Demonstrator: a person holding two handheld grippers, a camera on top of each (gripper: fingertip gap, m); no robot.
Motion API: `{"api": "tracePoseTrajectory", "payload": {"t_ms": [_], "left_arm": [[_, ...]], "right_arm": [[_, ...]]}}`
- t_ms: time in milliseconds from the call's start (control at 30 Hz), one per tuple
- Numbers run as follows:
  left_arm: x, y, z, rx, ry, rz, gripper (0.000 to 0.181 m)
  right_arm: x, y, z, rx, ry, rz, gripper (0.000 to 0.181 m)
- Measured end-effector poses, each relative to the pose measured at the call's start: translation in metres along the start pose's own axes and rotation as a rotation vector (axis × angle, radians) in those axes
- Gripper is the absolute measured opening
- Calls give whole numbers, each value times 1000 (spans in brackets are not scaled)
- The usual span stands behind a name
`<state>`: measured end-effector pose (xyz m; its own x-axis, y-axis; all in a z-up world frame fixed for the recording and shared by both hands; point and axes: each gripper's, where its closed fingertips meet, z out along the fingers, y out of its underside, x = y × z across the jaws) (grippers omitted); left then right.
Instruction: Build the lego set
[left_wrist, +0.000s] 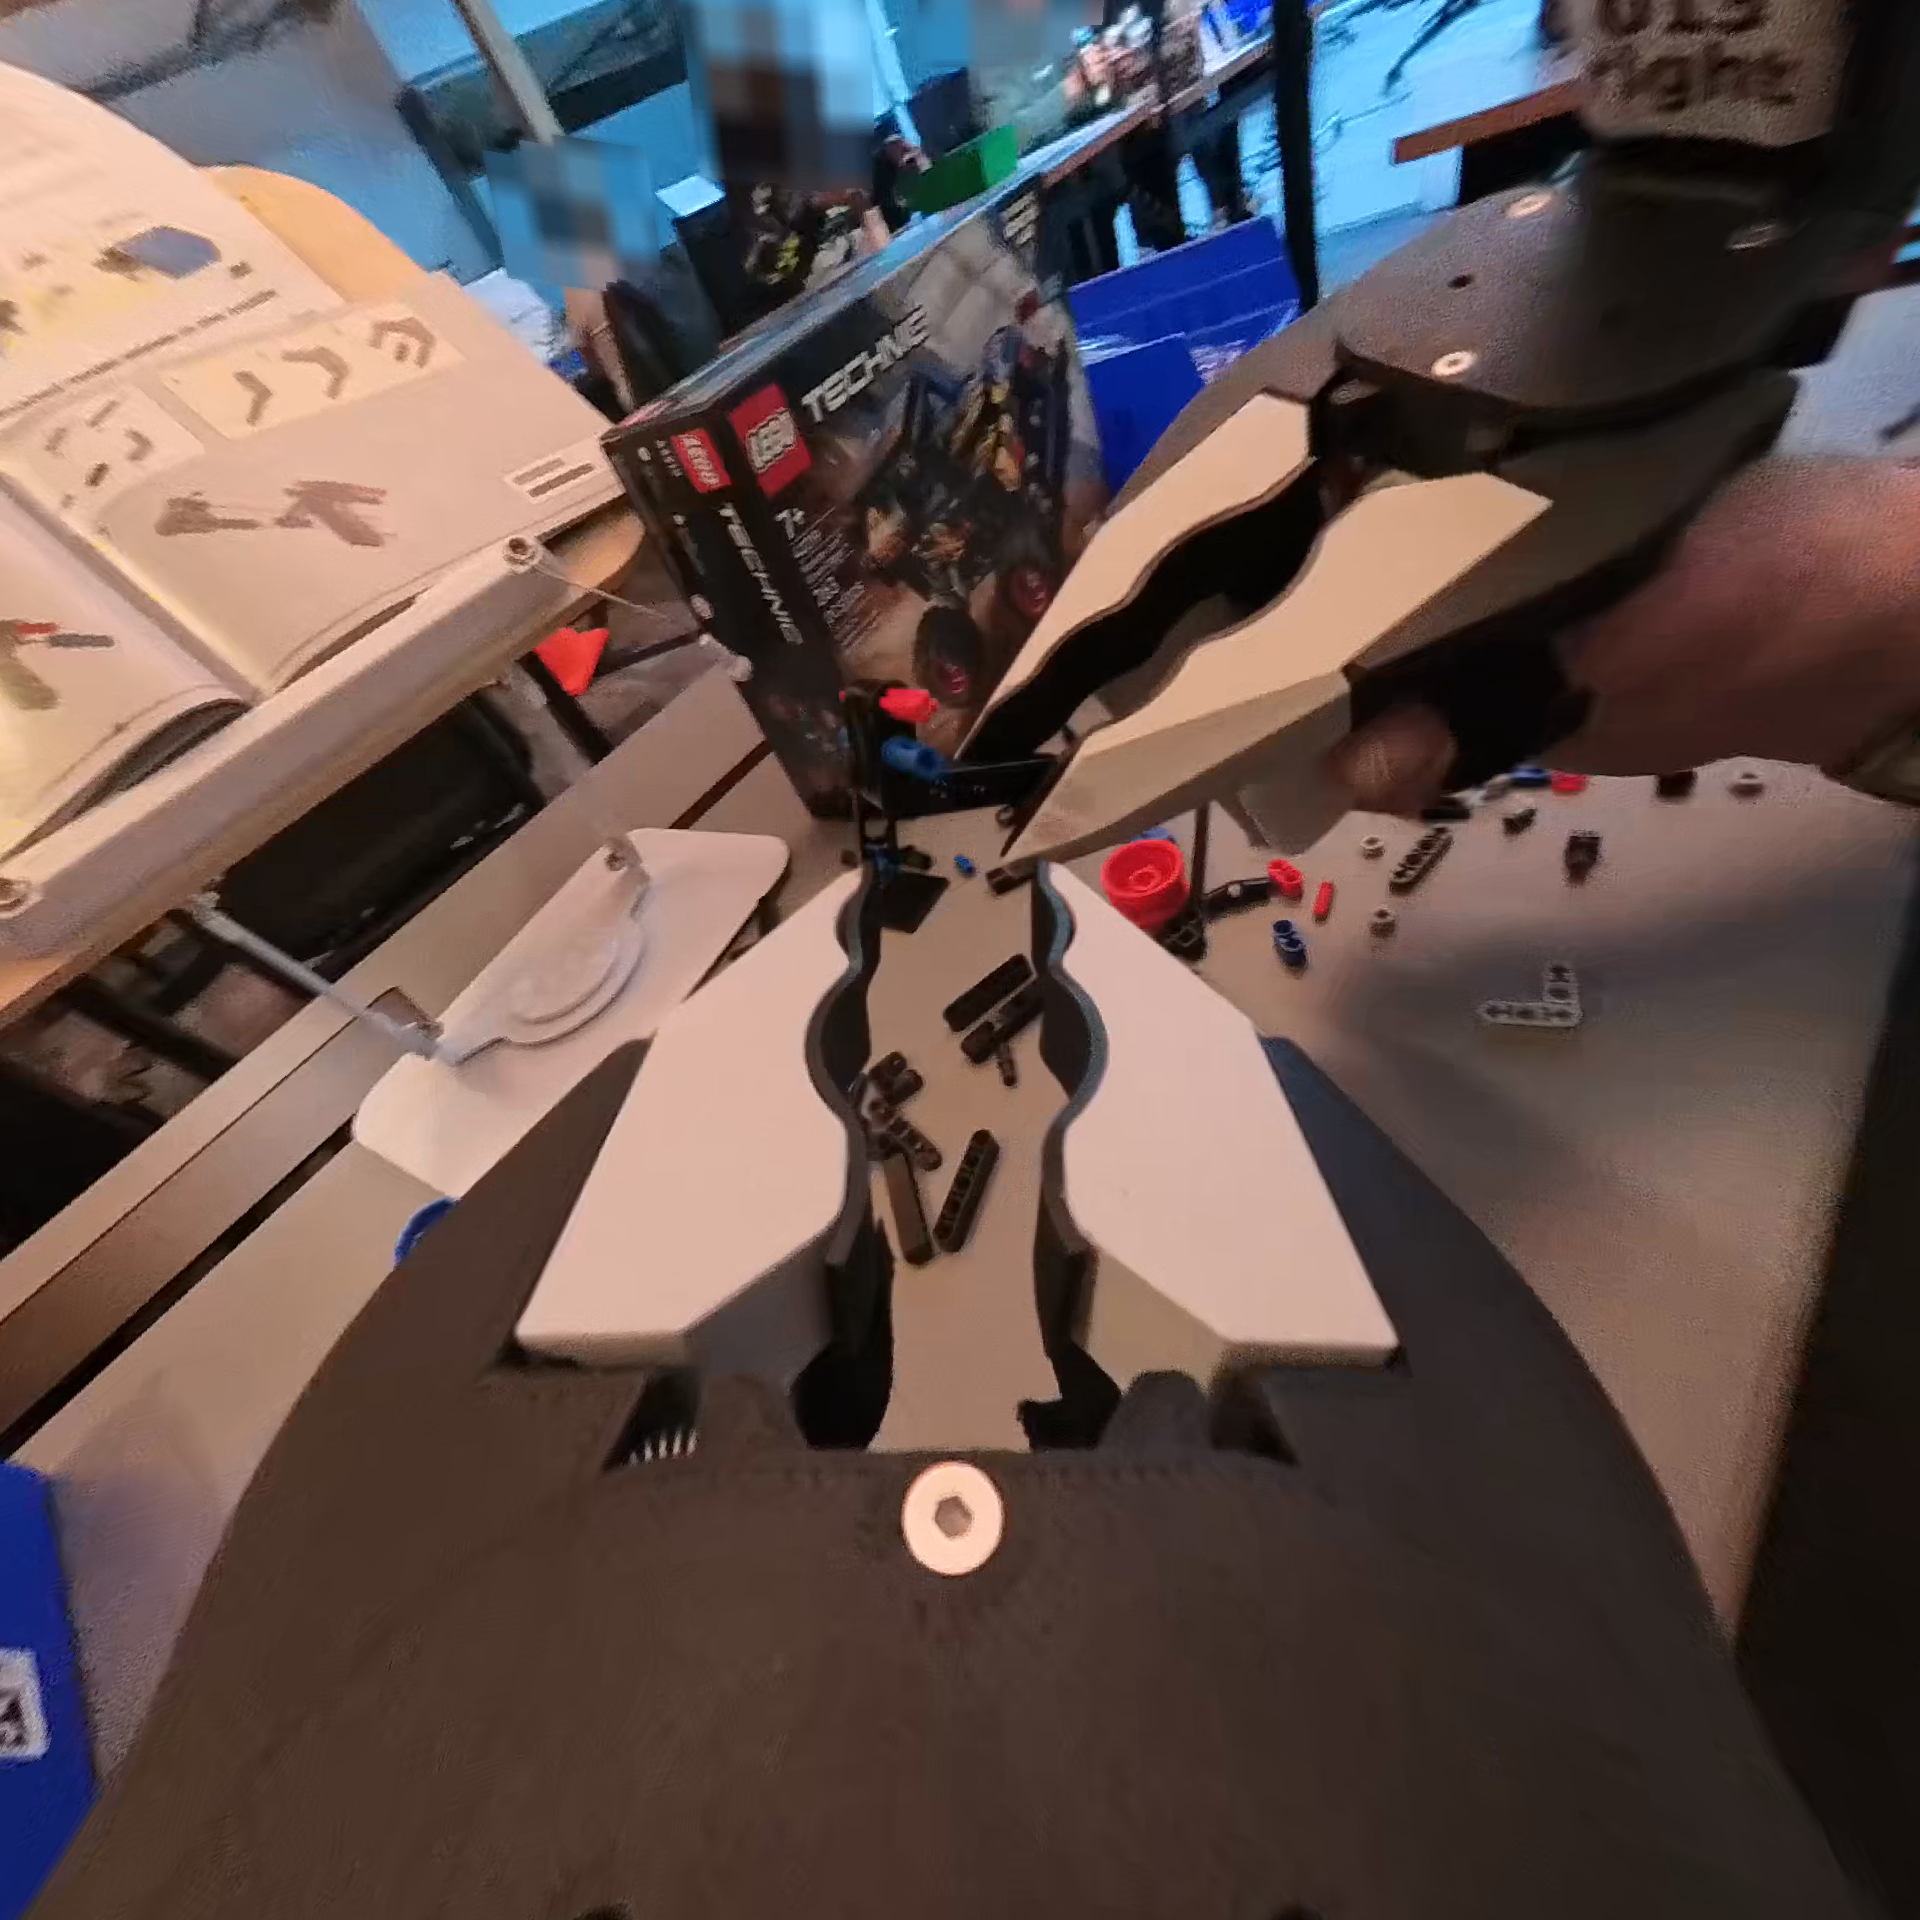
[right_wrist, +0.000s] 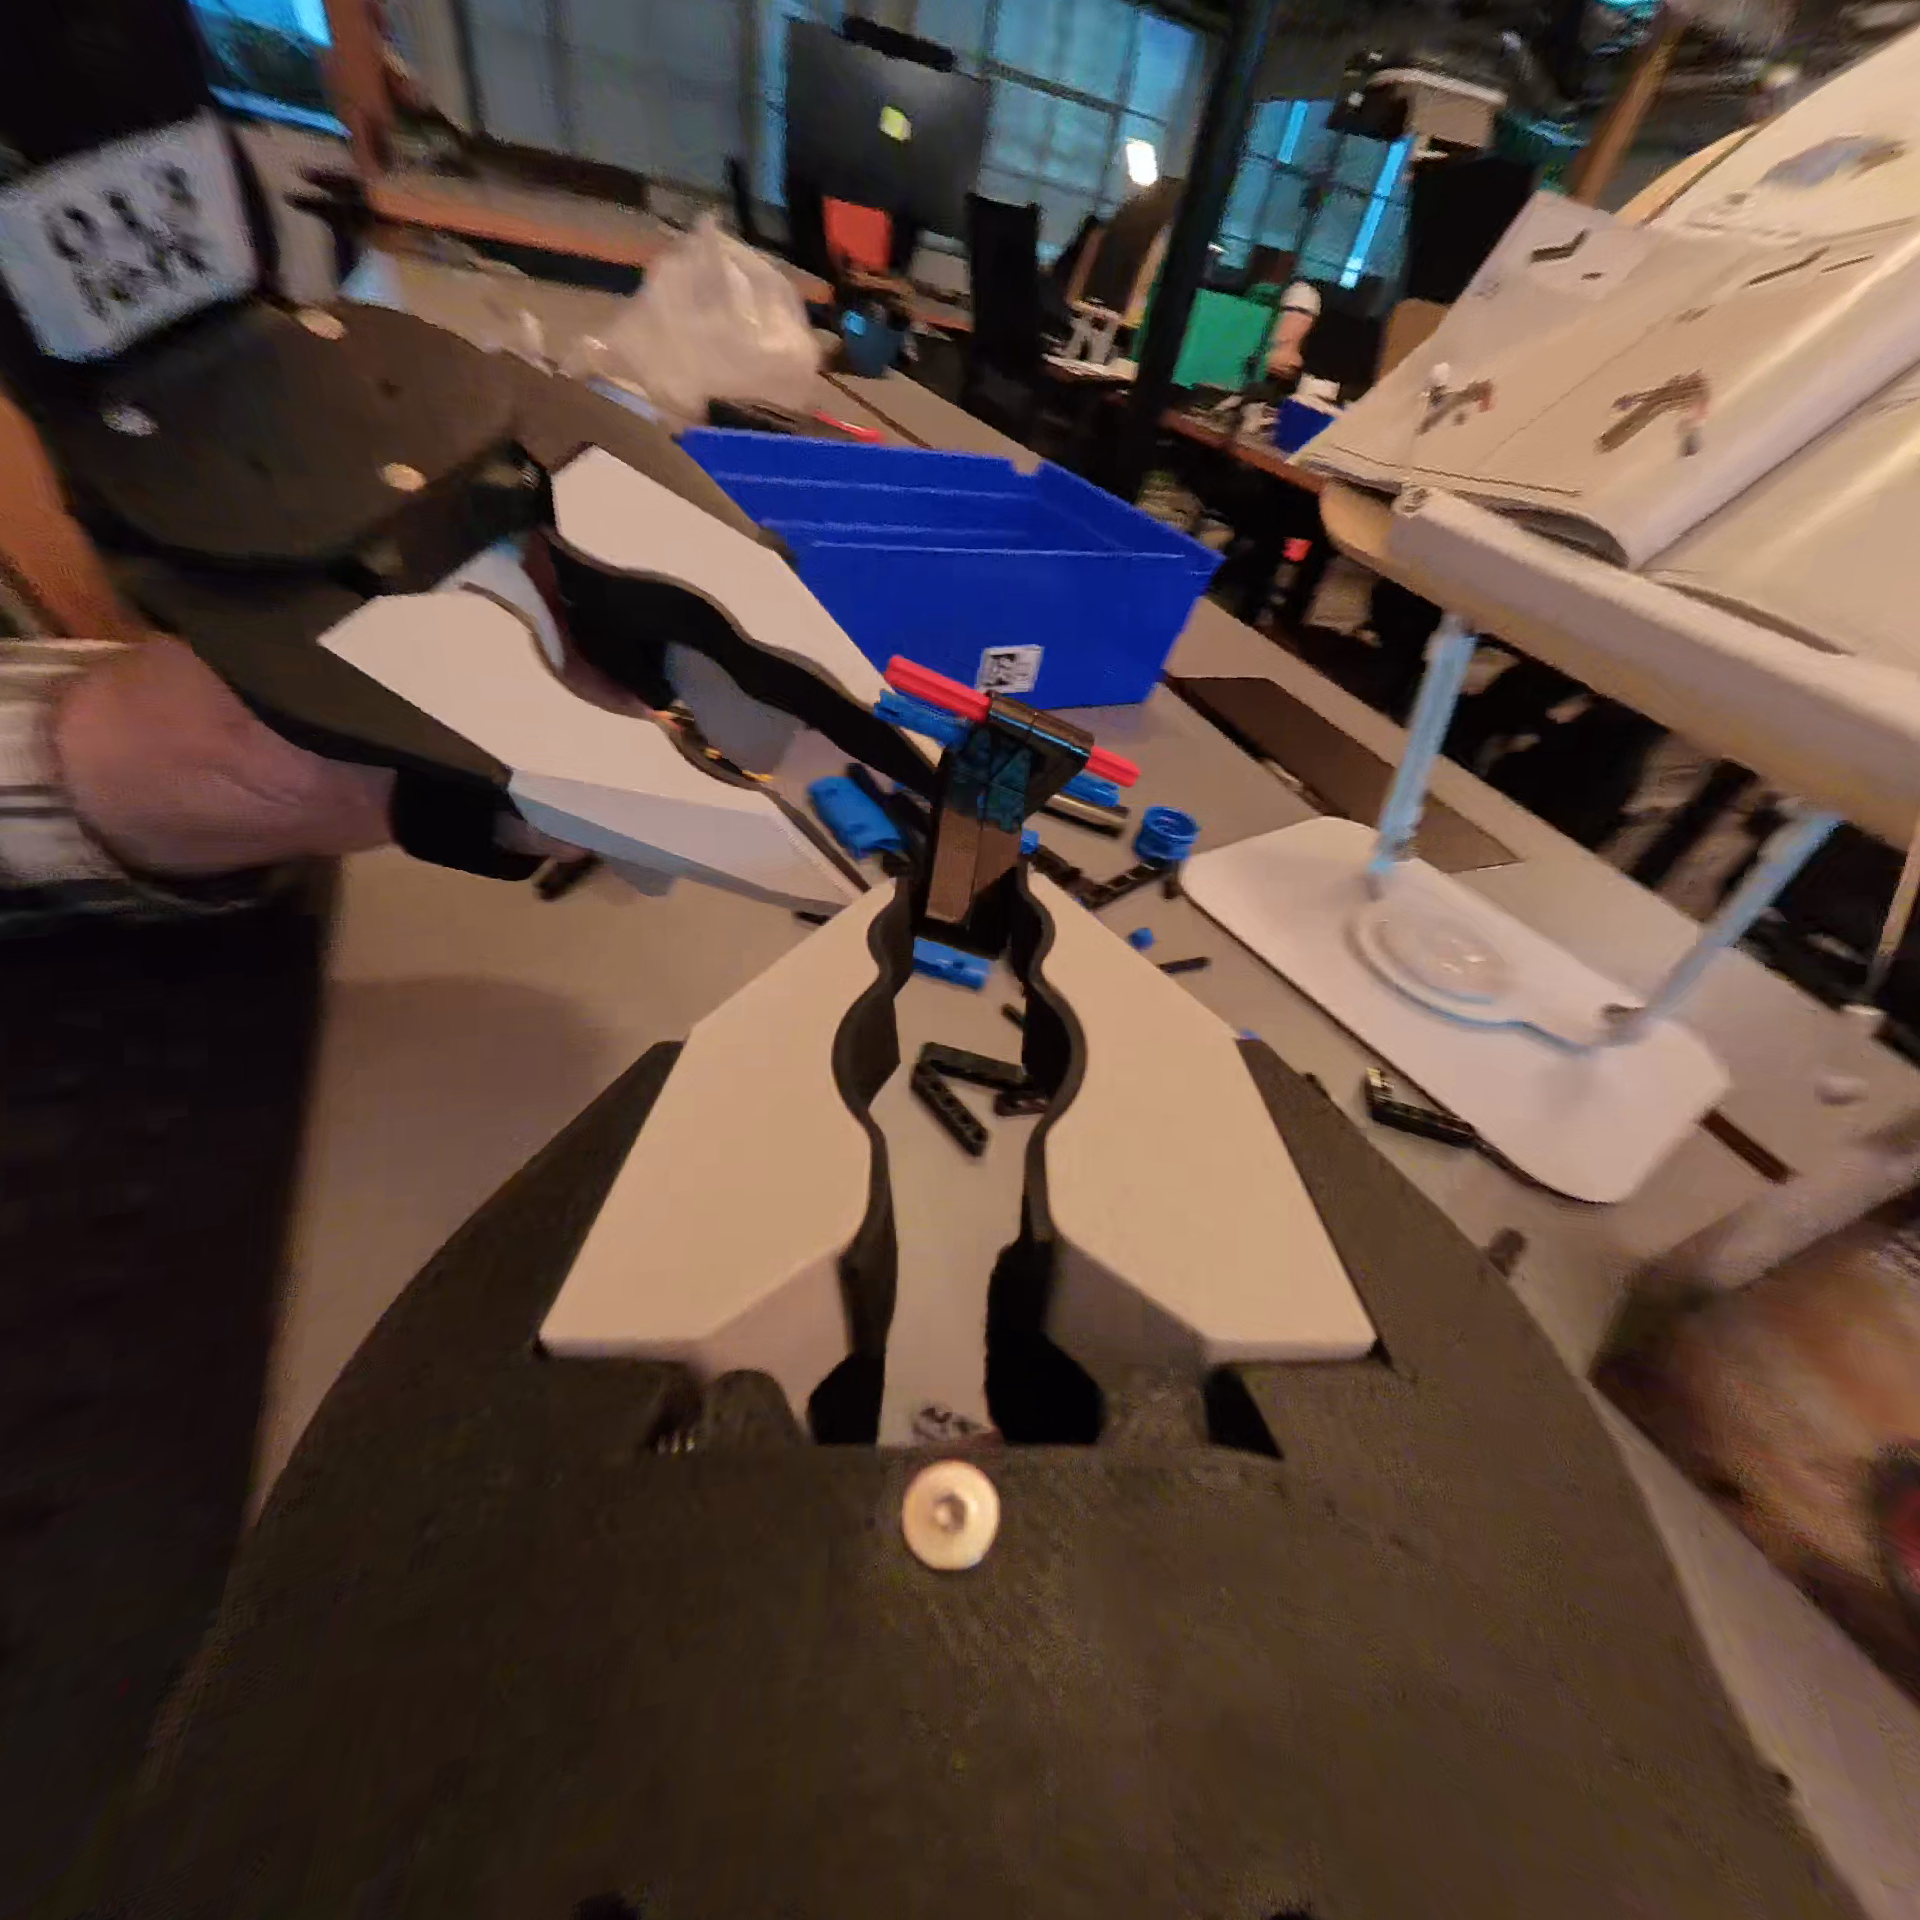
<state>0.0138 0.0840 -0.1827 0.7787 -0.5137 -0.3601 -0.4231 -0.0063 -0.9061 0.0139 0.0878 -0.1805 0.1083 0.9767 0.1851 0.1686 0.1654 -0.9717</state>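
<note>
Right tongs (right_wrist: 951, 914) pinch the black assembly (right_wrist: 982, 800) upright; left tongs (left_wrist: 951, 883) spread just beside it.

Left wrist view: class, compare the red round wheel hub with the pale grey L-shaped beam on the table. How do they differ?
The red round wheel hub is a squat cylinder; the pale grey L-shaped beam lies flat, bent at a right angle. The hub sits among small black, red and blue parts; the beam lies apart, farther right. Both rest loose on the grey table.

Black-and-blue assembly (right_wrist: 992, 790) in right gripper (right_wrist: 951, 914)
</note>
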Motion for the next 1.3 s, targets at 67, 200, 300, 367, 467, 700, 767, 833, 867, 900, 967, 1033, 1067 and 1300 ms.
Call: {"api": "tracePoseTrajectory", "payload": {"t_ms": [67, 200, 300, 367, 467, 700, 767, 833, 867, 900, 967, 1033, 1067, 1300], "left_arm": [[4, -2, -2, 17, 51, -34, 23], [6, -4, -7, 56, 134, -96, 10], [7, -8, -9, 83, 160, -139, 7], [7, -9, -9, 91, 157, -147, 3], [7, -14, -11, 115, 148, -147, 0], [6, -18, -13, 155, 185, -237, 19], [6, -18, -13, 160, 198, -258, 18], [13, -22, -14, 178, 251, -281, 13], [15, -23, -14, 186, 267, -297, 13], [16, -25, -15, 194, 284, -312, 12], [15, -27, -16, 213, 295, -341, 12], [12, -25, -15, 203, 271, -343, 11], [10, -23, -14, 190, 248, -336, 11], [-5, -7, -7, 90, 84, -250, 9]], "right_arm": [[-5, -1, -4, 13, -72, 40, 16], [-12, -6, -12, 61, -195, 138, 16], [-16, -10, -15, 100, -264, 194, 16], [-17, -13, -18, 127, -289, 215, 16], [-16, -16, -20, 156, -302, 240, 16], [-19, -23, -25, 218, -353, 282, 16], [-23, -25, -26, 234, -388, 292, 16], [-25, -28, -29, 253, -425, 319, 16], [-26, -29, -30, 265, -442, 334, 16], [-26, -30, -32, 274, -456, 342, 16], [-26, -31, -33, 278, -463, 349, 16], [-23, -29, -30, 269, -432, 336, 17], [-21, -26, -27, 254, -398, 314, 17], [-2, -15, -17, 129, -85, 17, 17]]}}
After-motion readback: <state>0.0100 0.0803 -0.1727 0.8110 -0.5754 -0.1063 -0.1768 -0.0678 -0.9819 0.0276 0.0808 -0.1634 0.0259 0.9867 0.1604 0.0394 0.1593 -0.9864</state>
